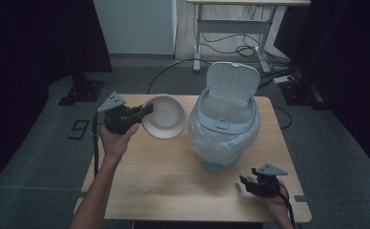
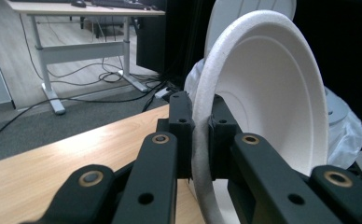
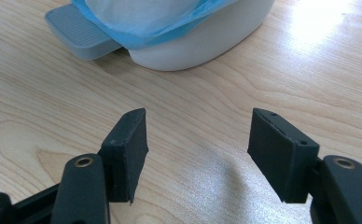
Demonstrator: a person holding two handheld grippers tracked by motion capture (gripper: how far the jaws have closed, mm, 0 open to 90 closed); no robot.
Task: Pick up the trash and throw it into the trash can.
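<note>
A white foam bowl is held on edge above the left half of the table, its hollow facing the bin. My left gripper is shut on the bowl's rim; in the left gripper view the rim is pinched between the two black pads. A pale blue pedal bin with a plastic liner stands at the table's middle right, its lid tipped up and open. My right gripper rests low near the front right corner, open and holding nothing, pointing at the bin's base and foot pedal.
The wooden table has free surface in front of the bin and between the two hands. Behind the table stands a desk frame with cables on the floor. Dark curtains flank both sides.
</note>
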